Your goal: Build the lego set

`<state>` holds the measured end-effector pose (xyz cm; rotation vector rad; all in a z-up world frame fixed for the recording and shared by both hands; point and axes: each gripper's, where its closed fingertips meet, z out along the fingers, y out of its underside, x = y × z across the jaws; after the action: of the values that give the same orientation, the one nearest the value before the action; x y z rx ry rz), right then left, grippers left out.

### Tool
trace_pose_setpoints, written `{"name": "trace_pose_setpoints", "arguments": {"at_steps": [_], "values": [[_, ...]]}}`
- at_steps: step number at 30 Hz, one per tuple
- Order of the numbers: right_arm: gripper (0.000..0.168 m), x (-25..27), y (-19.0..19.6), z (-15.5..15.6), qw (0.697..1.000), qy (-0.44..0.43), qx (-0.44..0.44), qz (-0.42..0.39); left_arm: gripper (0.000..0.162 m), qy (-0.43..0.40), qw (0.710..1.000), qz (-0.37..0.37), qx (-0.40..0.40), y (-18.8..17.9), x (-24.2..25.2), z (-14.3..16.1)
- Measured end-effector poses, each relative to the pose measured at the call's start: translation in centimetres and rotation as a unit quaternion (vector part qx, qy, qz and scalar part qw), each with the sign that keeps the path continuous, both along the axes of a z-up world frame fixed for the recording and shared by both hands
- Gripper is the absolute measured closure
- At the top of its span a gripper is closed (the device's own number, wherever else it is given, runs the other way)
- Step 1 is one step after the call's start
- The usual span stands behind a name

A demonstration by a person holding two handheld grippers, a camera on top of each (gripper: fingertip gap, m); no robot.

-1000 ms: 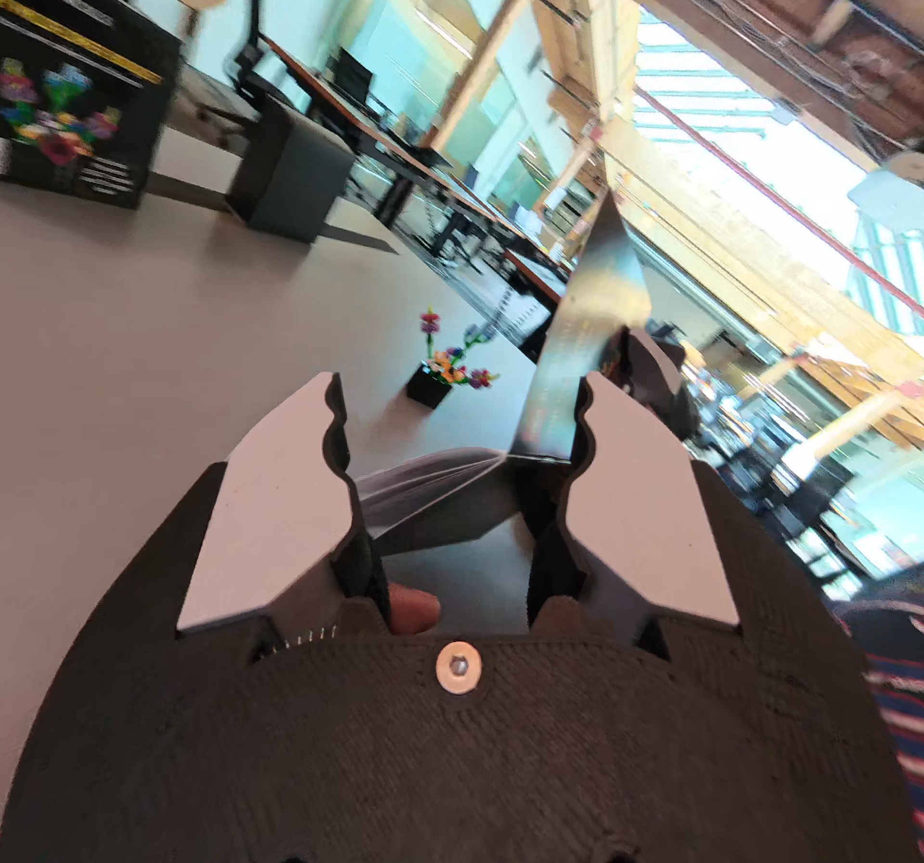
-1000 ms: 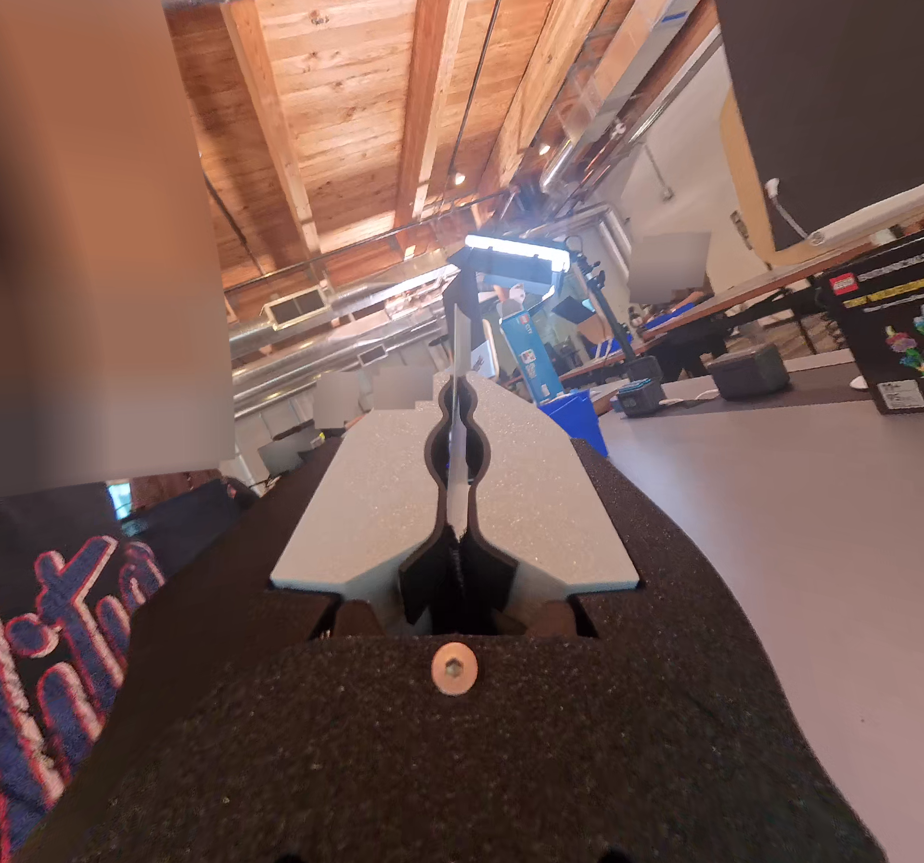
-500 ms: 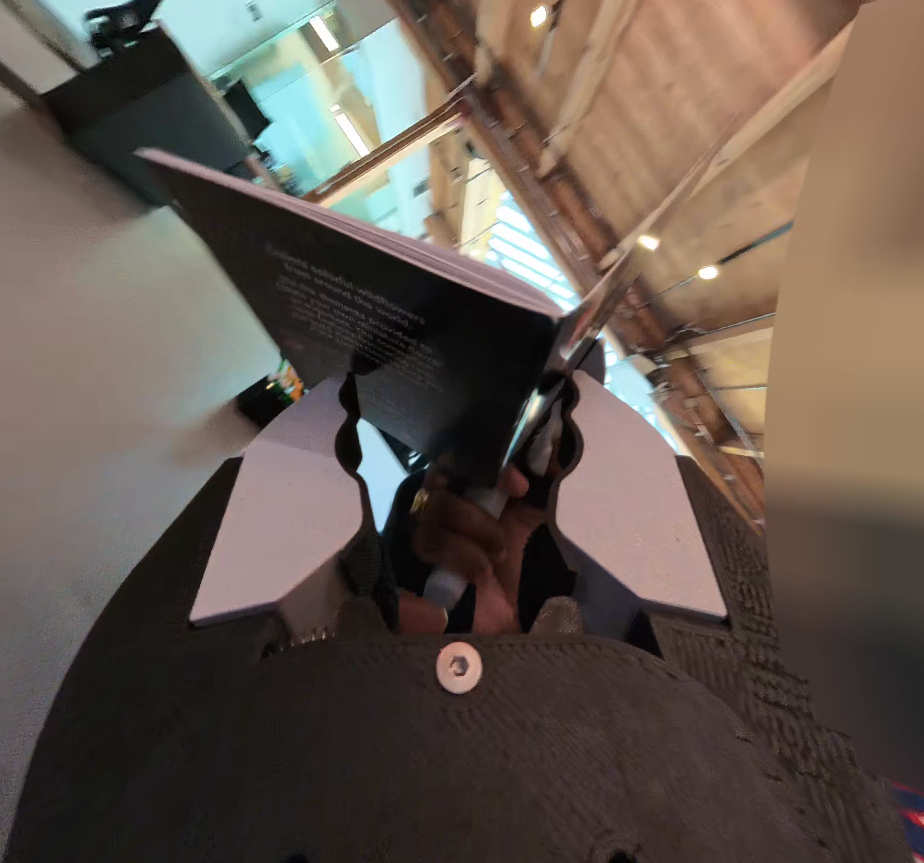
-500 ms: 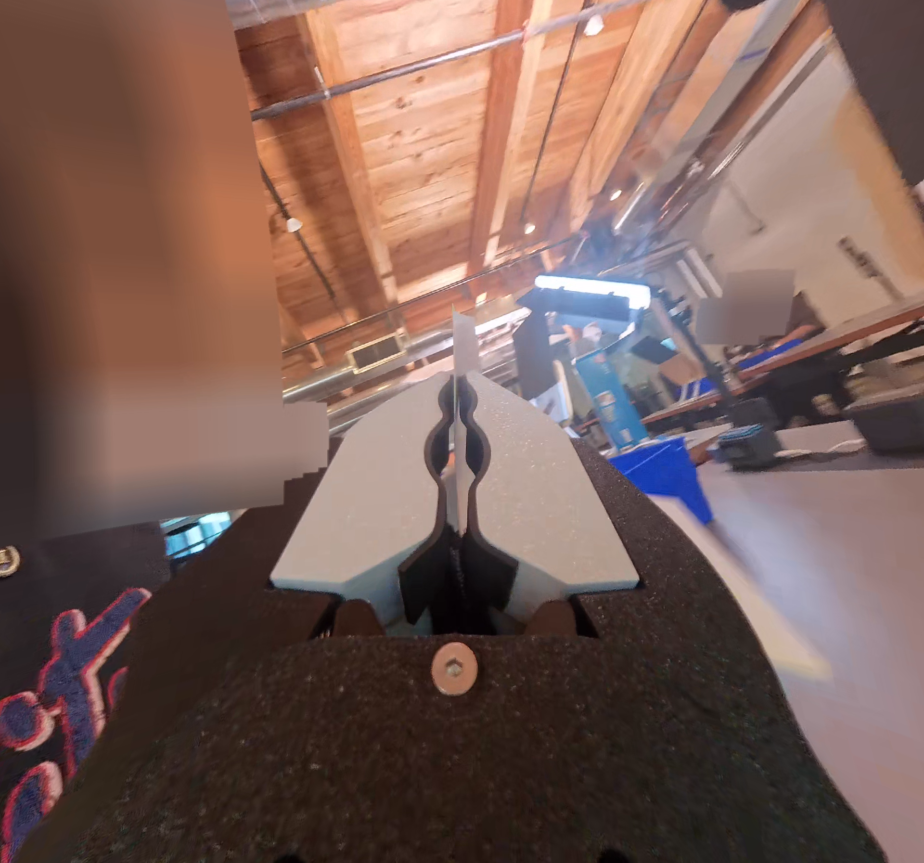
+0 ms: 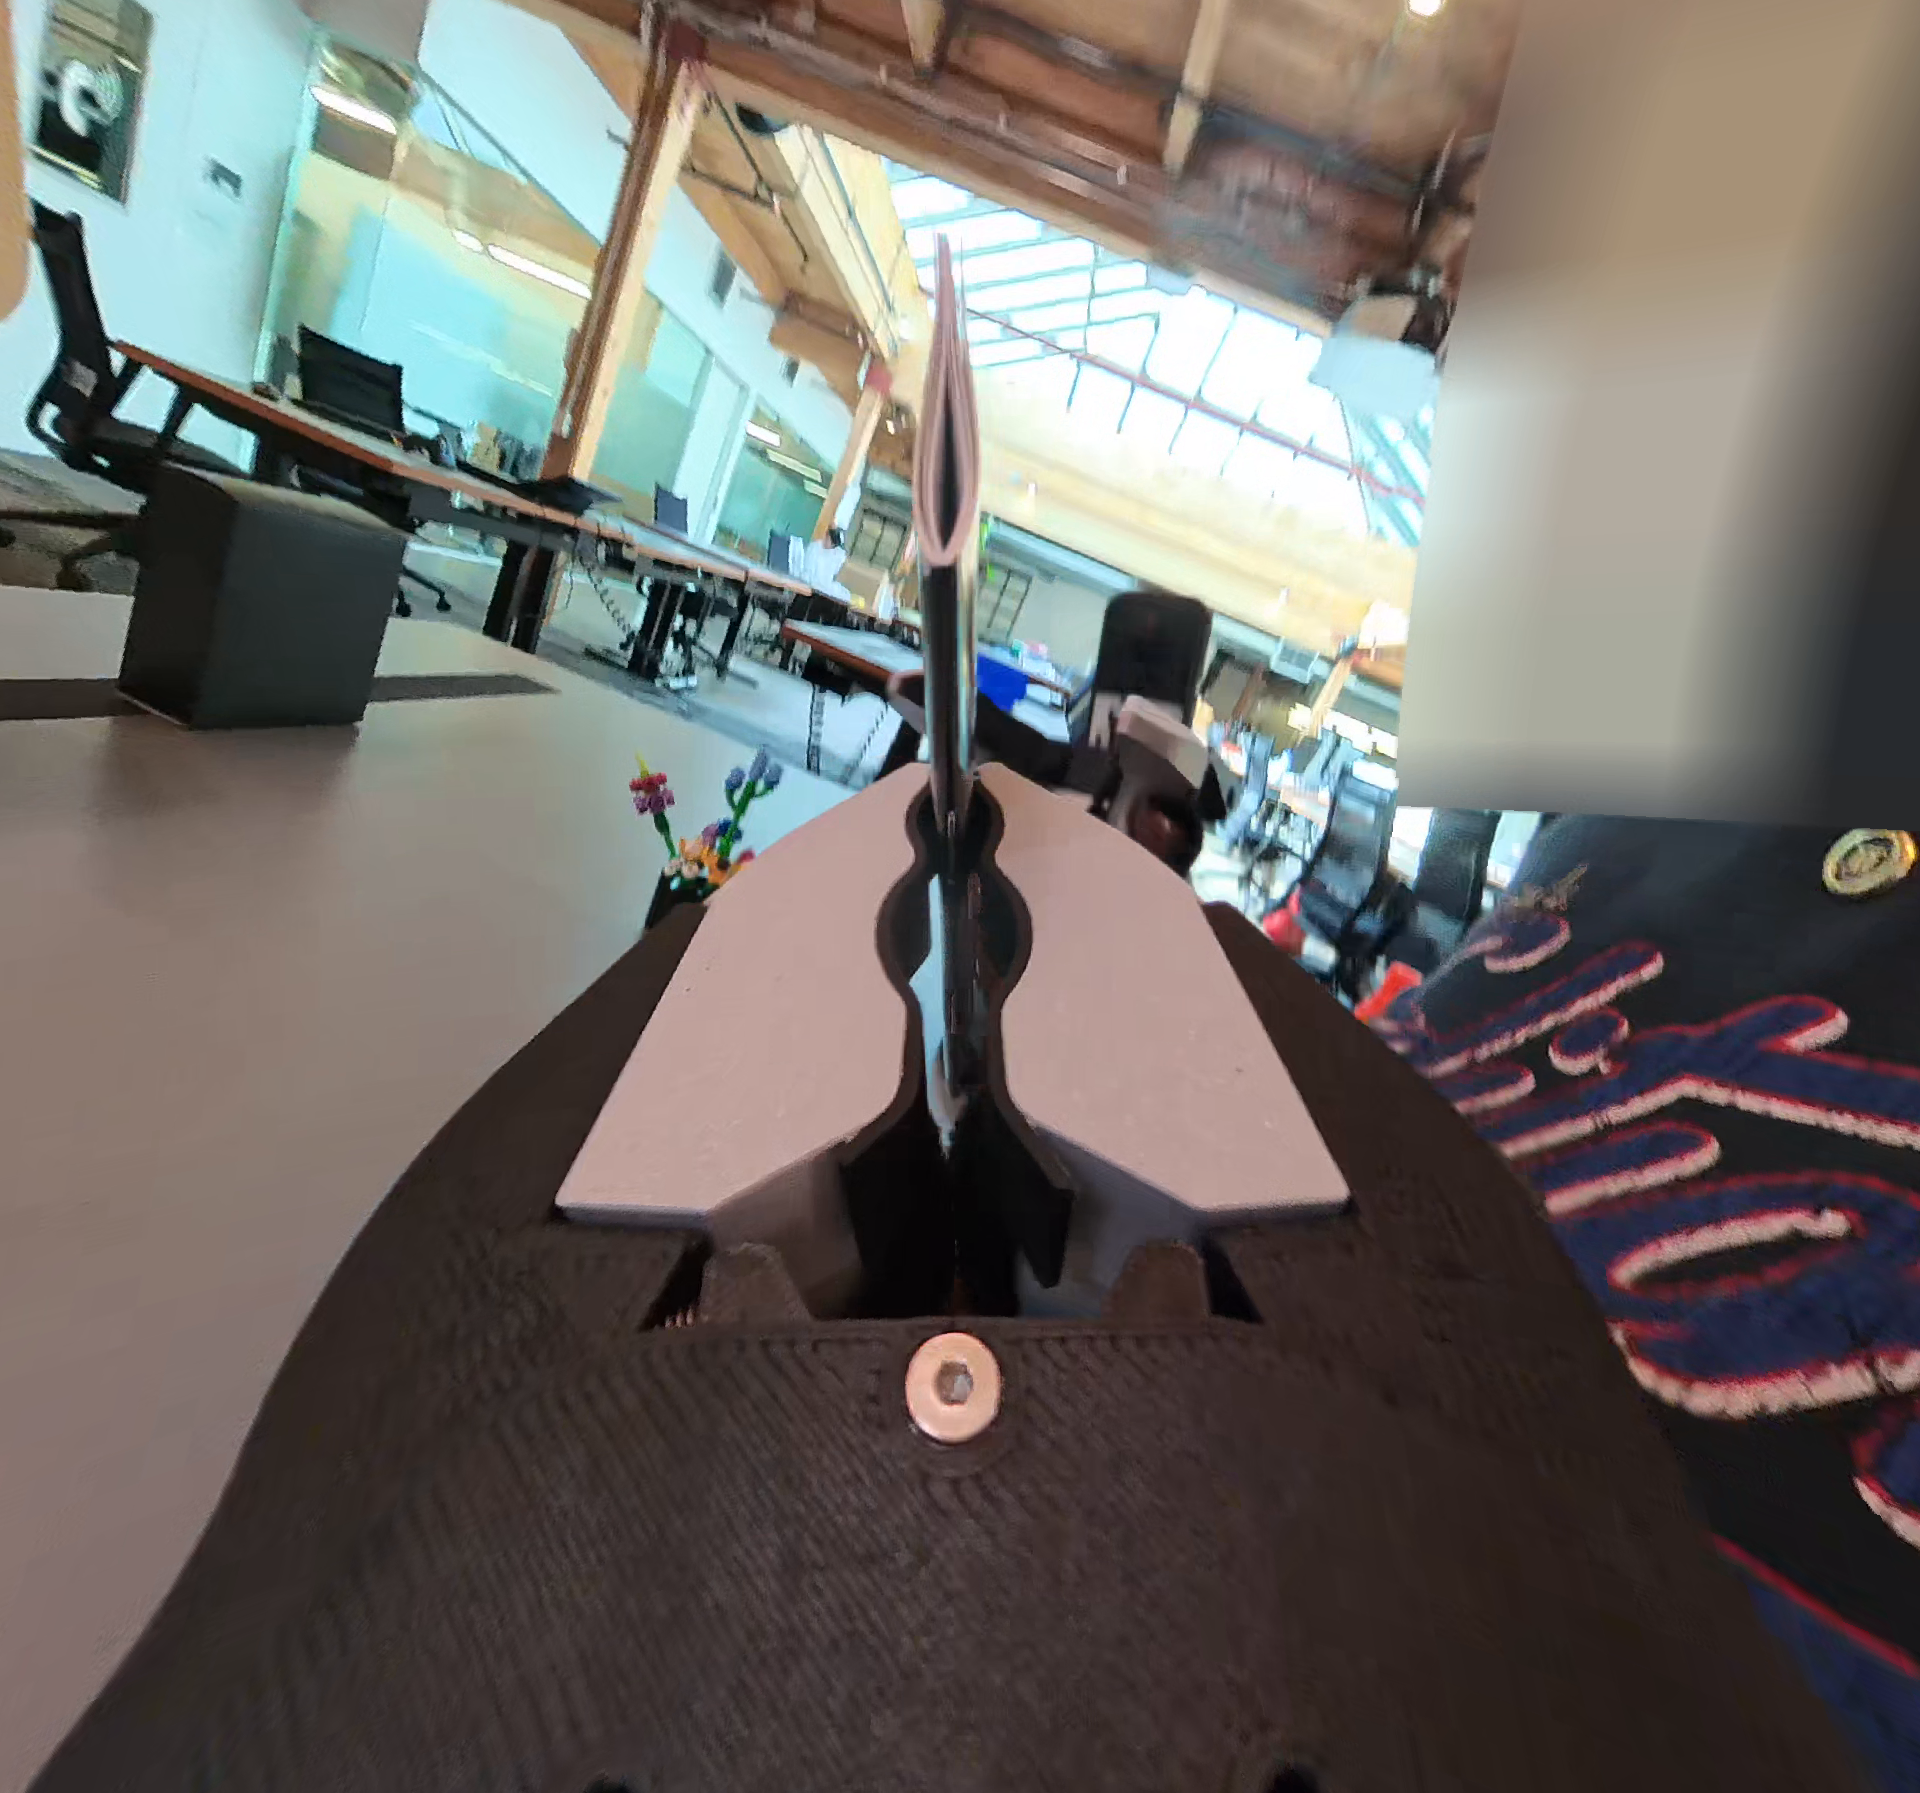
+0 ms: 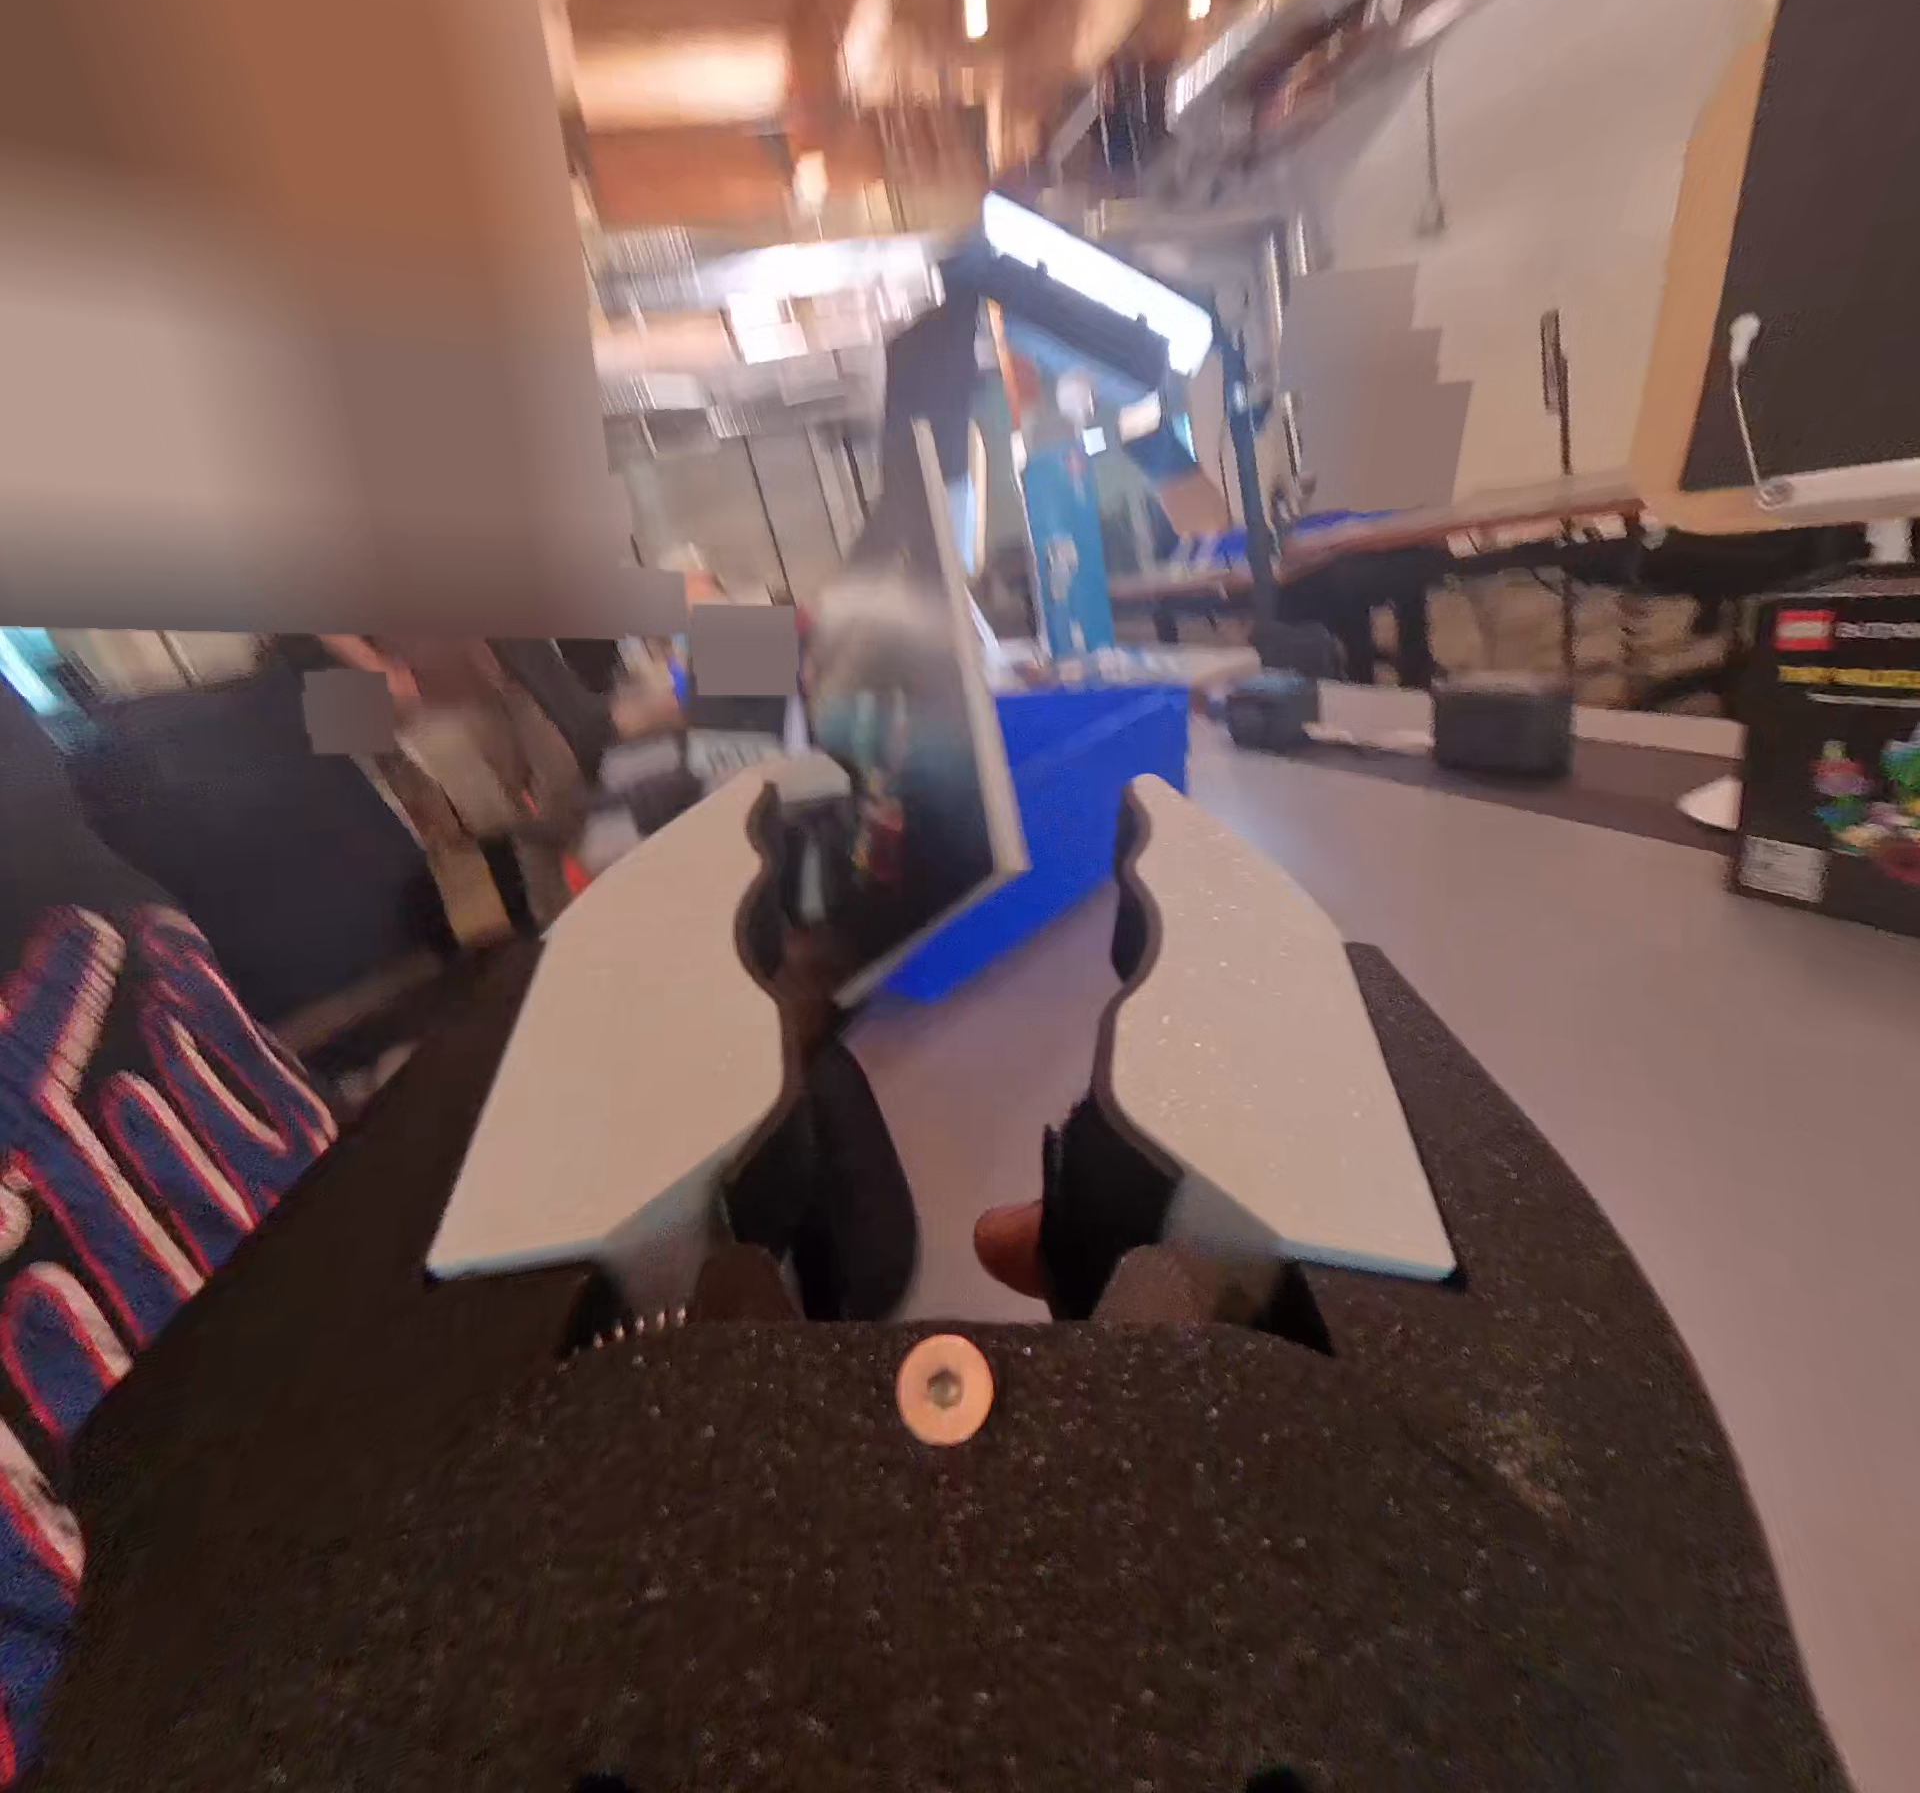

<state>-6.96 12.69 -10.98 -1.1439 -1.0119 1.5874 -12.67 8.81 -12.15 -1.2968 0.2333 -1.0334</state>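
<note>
Lego flowers, a small built bouquet in a dark pot, stand on the pale grey table at about 11 o'clock from the left gripper, partly hidden behind its left finger. That left gripper is clamped on the instruction booklet, which stands upright on edge between the closed grey fingers and rises toward 12 o'clock, its white page edges bowed slightly apart near the top. Beyond the booklet, at about 1 o'clock, a part of the other gripper shows, blurred. A dark grey box sits on the table at 10 o'clock, well apart from the flowers. In the right wrist view the right gripper stands with its fingers spread wide and nothing between them; the booklet appears ahead of it at 12 o'clock, tilted and motion-blurred, just beyond the fingertips, and whether it touches the left finger cannot be told. The black lego set box stands upright on the table at 2 o'clock, well apart from the gripper. A blue bin lies behind the booklet. A dark garment with blue and red lettering shows at 9 o'clock.
</note>
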Motion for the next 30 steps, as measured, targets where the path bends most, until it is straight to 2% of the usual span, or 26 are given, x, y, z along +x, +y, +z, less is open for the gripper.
{"name": "trace_pose_setpoints", "arguments": {"at_steps": [2, 4, 6, 8, 12, 16, 19, 26, 30], "values": [[0.097, -0.2, -0.1, -1.6, 0.994, -0.088, 0.062, 0.007, 0.159, 0.042, 0.999, -0.022, -0.006, -0.7, 0.3, -0.2], [0.091, -0.4, -0.8, -2.5, 0.985, -0.140, 0.086, 0.044, 0.159, 0.090, 0.995, -0.045, -0.016, -1.2, 1.0, -0.5], [0.097, -0.5, -2.0, -2.6, 0.978, -0.162, 0.079, 0.102, 0.159, 0.140, 0.988, -0.060, -0.022, -1.5, 1.8, -1.0], [0.114, -0.6, -2.9, -2.1, 0.973, -0.162, 0.069, 0.150, 0.159, 0.166, 0.983, -0.075, -0.025, -1.6, 2.6, -1.2], [0.145, -0.6, -3.6, -1.3, 0.964, -0.159, 0.063, 0.202, 0.159, 0.172, 0.980, -0.098, -0.030, -1.5, 3.6, -1.0], [0.147, -0.6, -4.1, -1.6, 0.957, -0.172, 0.075, 0.222, 0.159, 0.187, 0.975, -0.115, -0.041, -1.2, 4.5, -1.4], [0.165, -0.6, -4.2, -2.2, 0.950, -0.190, 0.085, 0.232, 0.159, 0.189, 0.973, -0.127, -0.044, -0.9, 5.1, -1.5], [0.166, -1.0, -2.3, -2.1, 0.953, -0.197, 0.053, 0.223, 0.159, 0.150, 0.981, -0.113, -0.057, 1.0, 4.8, -1.4], [0.165, -0.7, -1.3, -1.2, 0.953, -0.204, 0.044, 0.219, 0.152, 0.147, 0.983, -0.094, -0.055, 1.8, 4.6, -1.1]]}}
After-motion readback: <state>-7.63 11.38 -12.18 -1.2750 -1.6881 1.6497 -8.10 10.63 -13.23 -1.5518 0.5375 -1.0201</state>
